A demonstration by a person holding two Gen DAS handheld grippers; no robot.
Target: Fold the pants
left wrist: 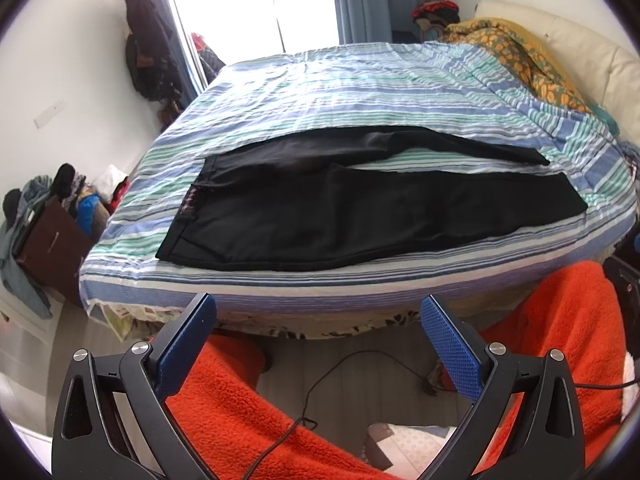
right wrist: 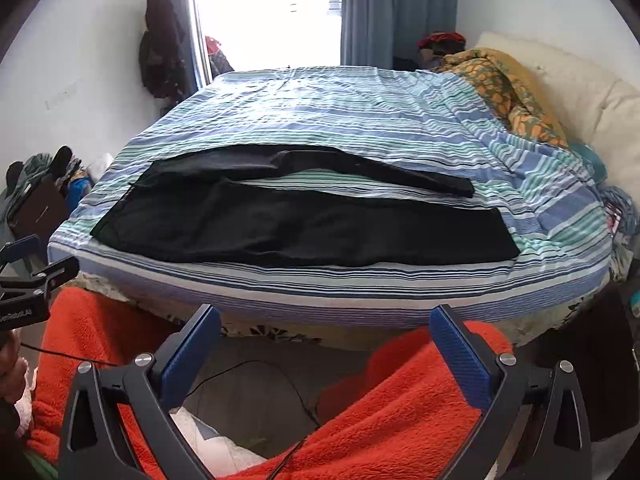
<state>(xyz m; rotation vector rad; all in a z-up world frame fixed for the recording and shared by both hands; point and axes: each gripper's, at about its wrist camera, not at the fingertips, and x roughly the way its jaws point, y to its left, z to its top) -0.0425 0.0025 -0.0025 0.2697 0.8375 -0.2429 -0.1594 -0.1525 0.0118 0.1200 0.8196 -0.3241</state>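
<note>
Meanwhile, black pants are lying spread flat near the front edge of a striped bed, waistband left and legs slightly parted, while the left claw and right claw are both hovering spread wide and empty before the mattress

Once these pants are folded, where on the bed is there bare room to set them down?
The widest free patch is the striped sheet behind the black pants, running toward the window. A narrow strip lies bare between the two legs, and another along the near edge. The right side is crowded by the orange patterned blanket. Both grippers, left and right, hang open off the bed.
</note>
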